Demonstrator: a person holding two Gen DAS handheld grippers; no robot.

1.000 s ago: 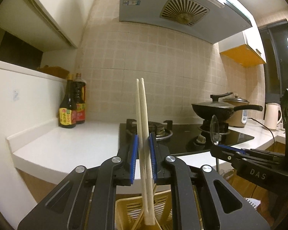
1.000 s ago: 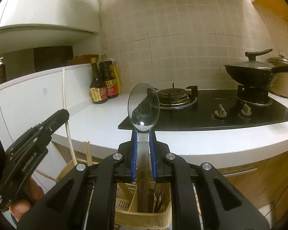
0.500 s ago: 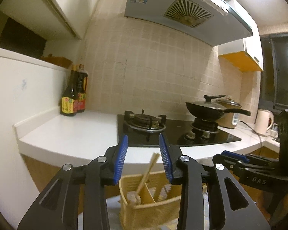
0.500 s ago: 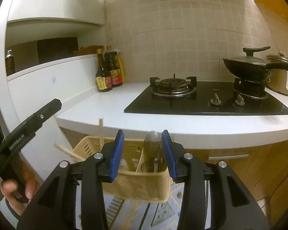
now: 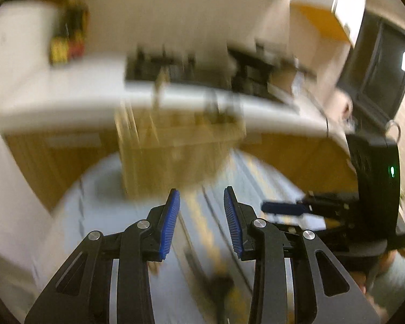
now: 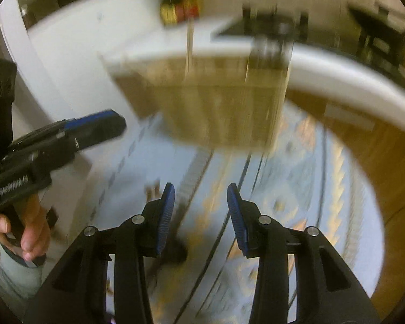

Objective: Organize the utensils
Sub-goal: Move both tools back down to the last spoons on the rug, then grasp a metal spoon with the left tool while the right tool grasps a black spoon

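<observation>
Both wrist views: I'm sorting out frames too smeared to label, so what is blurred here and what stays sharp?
Left wrist view: the left gripper is crisp, jaws open with nothing between them, while the yellow basket and countertop streak with motion blur. Right wrist view: the right gripper is also sharp and open, but the basket and patterned mat are smeared; fisheye bends the counter edge.

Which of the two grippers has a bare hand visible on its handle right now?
The left gripper, seen at the left edge of the right wrist view: bare fingers wrap its handle. The right gripper, seen from the left wrist view, shows only blurred sleeve.
</observation>
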